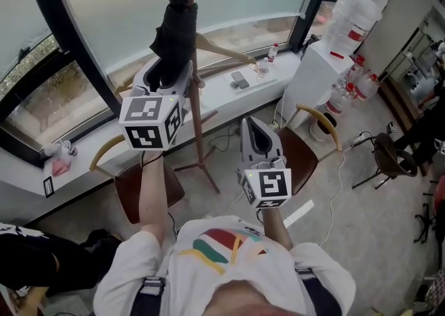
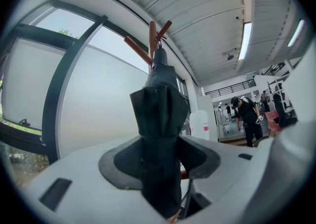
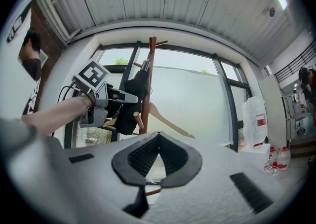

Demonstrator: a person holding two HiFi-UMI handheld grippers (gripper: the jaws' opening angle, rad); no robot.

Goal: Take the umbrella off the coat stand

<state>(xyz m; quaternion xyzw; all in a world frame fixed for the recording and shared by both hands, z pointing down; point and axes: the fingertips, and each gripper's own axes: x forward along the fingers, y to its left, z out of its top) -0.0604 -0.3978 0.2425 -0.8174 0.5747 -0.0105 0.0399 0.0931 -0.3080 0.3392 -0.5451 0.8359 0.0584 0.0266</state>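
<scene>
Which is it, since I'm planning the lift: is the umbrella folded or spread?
Folded: the umbrella is a narrow dark bundle against the coat stand.

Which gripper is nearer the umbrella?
Left. The left gripper has its jaws closed on the umbrella on the coat stand. The right gripper is apart from it, lower right, jaws together and empty.

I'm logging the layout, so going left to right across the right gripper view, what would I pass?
You'd pass the left gripper → umbrella → coat stand pole → water cooler → bottles.
</scene>
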